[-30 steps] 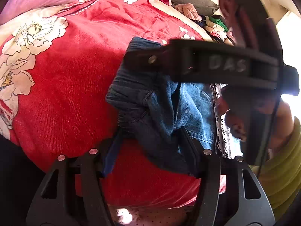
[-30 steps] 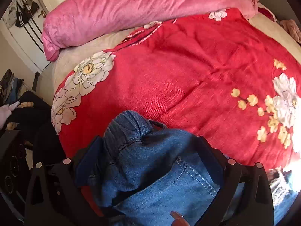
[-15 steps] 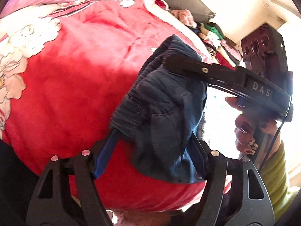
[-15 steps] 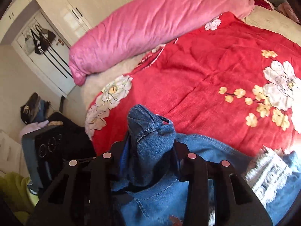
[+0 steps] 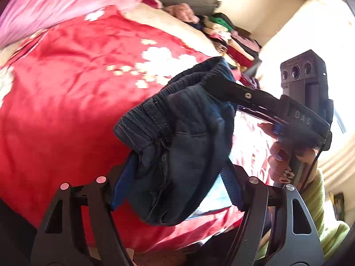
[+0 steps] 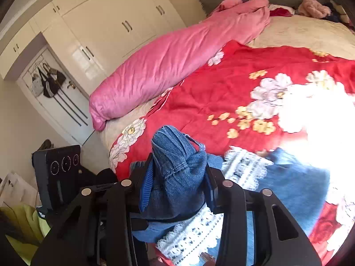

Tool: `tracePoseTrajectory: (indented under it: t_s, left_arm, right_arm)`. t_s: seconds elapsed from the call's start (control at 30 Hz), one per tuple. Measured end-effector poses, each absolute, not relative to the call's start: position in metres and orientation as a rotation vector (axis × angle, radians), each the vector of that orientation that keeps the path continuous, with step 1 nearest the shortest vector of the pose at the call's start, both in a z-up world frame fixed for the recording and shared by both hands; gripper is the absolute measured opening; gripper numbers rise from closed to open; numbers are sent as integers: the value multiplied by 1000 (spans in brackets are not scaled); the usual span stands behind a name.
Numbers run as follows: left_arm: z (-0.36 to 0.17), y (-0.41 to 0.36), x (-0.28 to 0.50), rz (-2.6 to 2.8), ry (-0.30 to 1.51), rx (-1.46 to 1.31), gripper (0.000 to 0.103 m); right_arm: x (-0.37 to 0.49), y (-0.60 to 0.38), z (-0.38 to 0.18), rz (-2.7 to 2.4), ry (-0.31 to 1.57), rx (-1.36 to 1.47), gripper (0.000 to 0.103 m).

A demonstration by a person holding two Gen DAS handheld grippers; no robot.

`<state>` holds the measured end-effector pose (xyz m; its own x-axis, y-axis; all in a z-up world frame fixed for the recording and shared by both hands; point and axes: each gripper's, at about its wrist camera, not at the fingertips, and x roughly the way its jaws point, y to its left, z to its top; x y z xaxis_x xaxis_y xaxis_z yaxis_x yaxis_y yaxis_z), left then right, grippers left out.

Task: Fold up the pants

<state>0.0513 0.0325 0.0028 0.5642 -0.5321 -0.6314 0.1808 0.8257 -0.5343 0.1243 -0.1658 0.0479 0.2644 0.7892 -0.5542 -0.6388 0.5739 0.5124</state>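
The left hand-held gripper (image 5: 177, 177) is gripping a bunched waistband of the pants (image 5: 177, 146) above the red bedspread (image 5: 66, 110), the right hand-held gripper (image 6: 177, 188) is pinching another bunch, so spreading them flat likely comes next.

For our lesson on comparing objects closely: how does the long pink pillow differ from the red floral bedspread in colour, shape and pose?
The pink pillow is plain pink; the red bedspread is red with white and yellow flowers. The pillow is a plump, long roll; the bedspread lies spread flat. The pillow sits along the bed's far side, beside the bedspread's edge. Both are soft, wrinkled bedding on the same bed.
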Motion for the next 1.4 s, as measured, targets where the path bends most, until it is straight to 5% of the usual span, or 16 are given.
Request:
tracePoseTrajectory:
  t_s: [0.03,0.17,0.77,1.13,1.4]
  left_arm:
    - [6,23,53,-452,875,-423,64]
    - [7,-18,48,-539,876,-329,64]
    - [-28,-75,22,-607,1006,-134,69]
    - [16,-43,18,-432,839,-53,93]
    - [19,-19,39,-333,839,-55,93]
  right_arm:
    - [123,-175,48,961,861,212,40]
    - [120,-227,34,876,883,369,81]
    - [98,-279,-48,391,1051,148,80]
    - [42,-287,24,503,782,158,88]
    - [5,-267,30,556,756,81,93]
